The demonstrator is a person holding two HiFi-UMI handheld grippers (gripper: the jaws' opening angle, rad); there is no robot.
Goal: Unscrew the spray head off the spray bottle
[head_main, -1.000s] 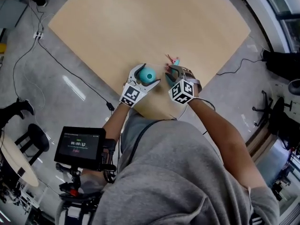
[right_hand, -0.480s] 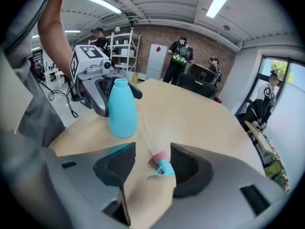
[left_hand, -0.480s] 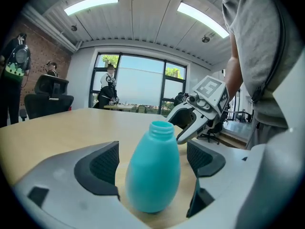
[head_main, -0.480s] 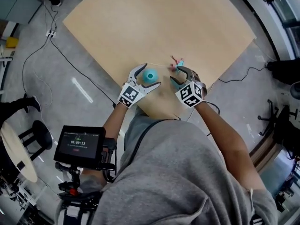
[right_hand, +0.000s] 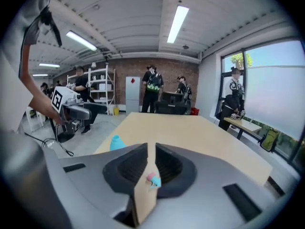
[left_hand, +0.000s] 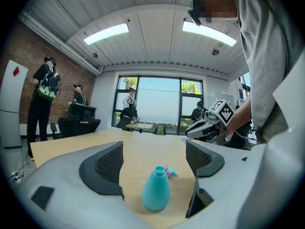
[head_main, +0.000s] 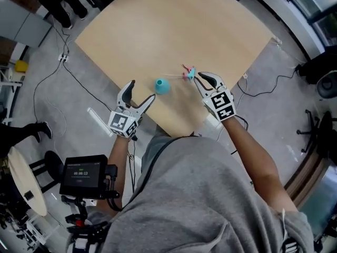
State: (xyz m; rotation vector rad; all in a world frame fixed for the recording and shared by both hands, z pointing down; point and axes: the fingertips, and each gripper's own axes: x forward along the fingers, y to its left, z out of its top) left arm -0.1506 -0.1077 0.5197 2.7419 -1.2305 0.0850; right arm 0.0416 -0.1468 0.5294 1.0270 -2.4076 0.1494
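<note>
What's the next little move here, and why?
Probably just draw both grippers back and stop. The teal bottle stands bare-necked on the table, and the spray head lies beside it, apart. The left gripper is open and empty; the right gripper has just been closing its fingers on nothing. The unscrewing looks done.

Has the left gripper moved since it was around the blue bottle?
Yes. The left gripper has pulled back off the bottle toward the table's near edge, its jaws having opened a little wider with nothing gripped; the bottle stands free.
</note>
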